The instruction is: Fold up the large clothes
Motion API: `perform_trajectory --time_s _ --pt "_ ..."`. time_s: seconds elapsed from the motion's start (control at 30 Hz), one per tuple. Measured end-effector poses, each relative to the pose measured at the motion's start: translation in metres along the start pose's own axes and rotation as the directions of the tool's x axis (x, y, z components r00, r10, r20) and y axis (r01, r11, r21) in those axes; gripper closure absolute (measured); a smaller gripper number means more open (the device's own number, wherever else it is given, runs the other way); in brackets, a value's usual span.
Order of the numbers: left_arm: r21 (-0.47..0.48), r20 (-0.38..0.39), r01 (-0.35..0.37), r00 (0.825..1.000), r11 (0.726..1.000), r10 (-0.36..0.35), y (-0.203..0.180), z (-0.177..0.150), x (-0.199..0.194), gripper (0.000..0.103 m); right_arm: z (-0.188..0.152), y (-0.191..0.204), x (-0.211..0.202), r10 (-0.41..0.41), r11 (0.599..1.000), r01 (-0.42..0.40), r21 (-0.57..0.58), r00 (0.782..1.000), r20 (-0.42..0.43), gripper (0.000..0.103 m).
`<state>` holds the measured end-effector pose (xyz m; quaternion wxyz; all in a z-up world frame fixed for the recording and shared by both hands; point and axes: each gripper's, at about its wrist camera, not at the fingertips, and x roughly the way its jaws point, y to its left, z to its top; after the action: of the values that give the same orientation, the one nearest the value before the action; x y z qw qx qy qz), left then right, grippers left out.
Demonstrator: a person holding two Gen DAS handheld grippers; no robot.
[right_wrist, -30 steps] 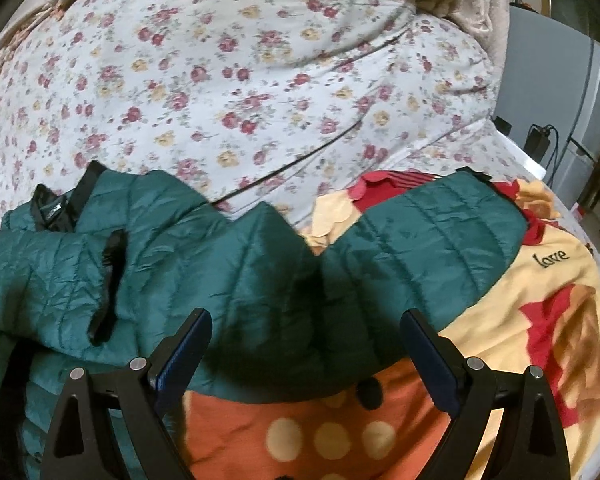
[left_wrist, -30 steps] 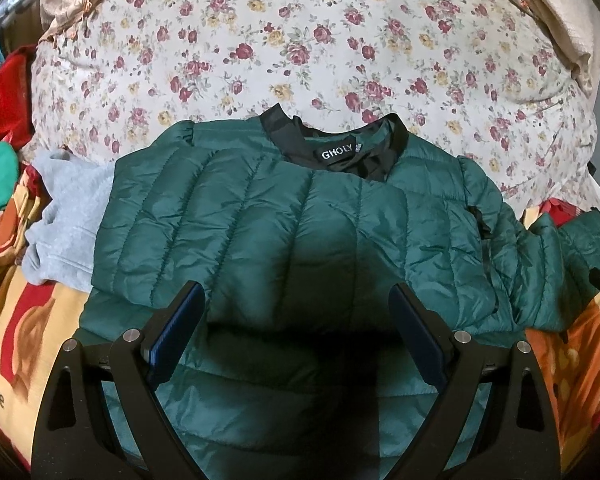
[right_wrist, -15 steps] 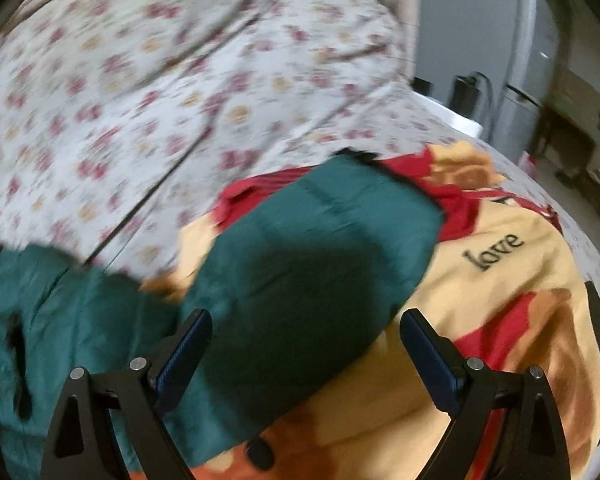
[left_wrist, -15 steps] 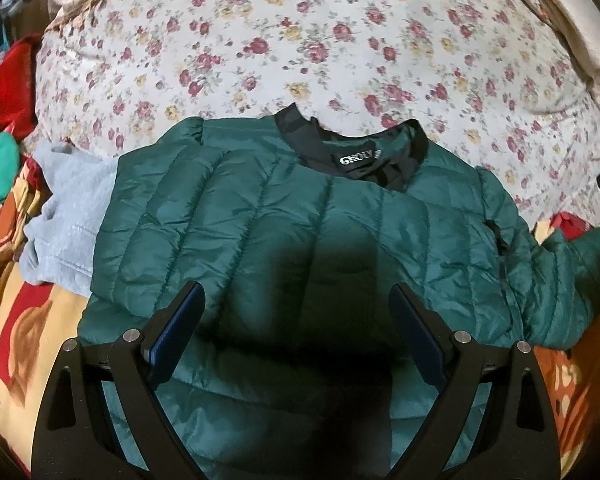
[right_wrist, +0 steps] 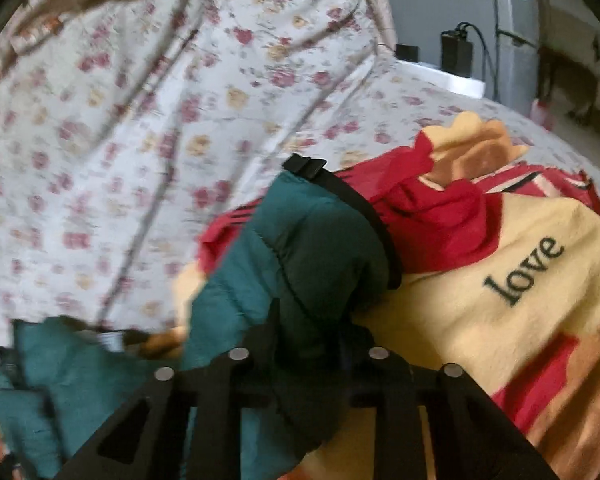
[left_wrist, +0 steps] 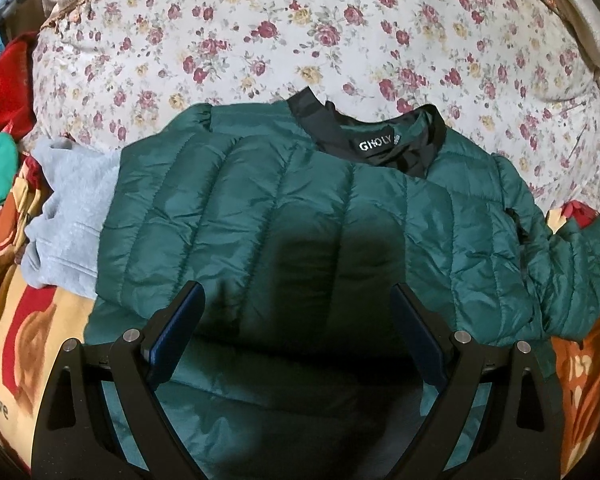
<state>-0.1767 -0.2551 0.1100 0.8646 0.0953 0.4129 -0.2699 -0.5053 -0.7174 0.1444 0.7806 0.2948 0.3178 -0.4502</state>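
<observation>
While clamped on the green jacket's sleeve [right_wrist: 312,264], right tool [right_wrist: 306,356]; left tool [left_wrist: 296,316] apart over jacket [left_wrist: 300,208]; grey garment [left_wrist: 66,204] left.

Left wrist view looks down over the green jacket [left_wrist: 300,216]; right wrist view sits close against its sleeve [right_wrist: 300,256].

Wide gap between the open fingers of the left gripper [left_wrist: 296,320], nothing in it, green jacket [left_wrist: 300,216] just below. Blocked on the left by a grey top [left_wrist: 64,204] touching the jacket. Flowered quilt [left_wrist: 300,32] like a wall on the far side. Room on the yellow blanket [right_wrist: 480,280] to the right of the sleeve [right_wrist: 300,256].
</observation>
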Motion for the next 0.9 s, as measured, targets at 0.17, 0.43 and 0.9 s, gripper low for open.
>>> perform_trajectory --time_s 0.17,0.43,0.9 --pt "0.012 0.021 -0.008 1.000 1.000 0.008 0.015 0.002 -0.012 0.010 -0.008 0.030 -0.049 0.157 0.986 -0.154 -0.065 0.987 0.041 0.083" --pt "-0.032 0.031 0.001 1.000 1.000 0.000 0.054 -0.001 -0.029 0.010 -0.033 0.138 -0.099 0.363 0.908 -0.350 -0.230 0.932 0.012 0.083" --pt "-0.159 0.042 0.021 0.999 0.987 -0.014 0.134 -0.007 -0.031 0.010 -0.095 0.306 -0.091 0.360 0.800 -0.379 -0.466 0.923 -0.132 0.081"
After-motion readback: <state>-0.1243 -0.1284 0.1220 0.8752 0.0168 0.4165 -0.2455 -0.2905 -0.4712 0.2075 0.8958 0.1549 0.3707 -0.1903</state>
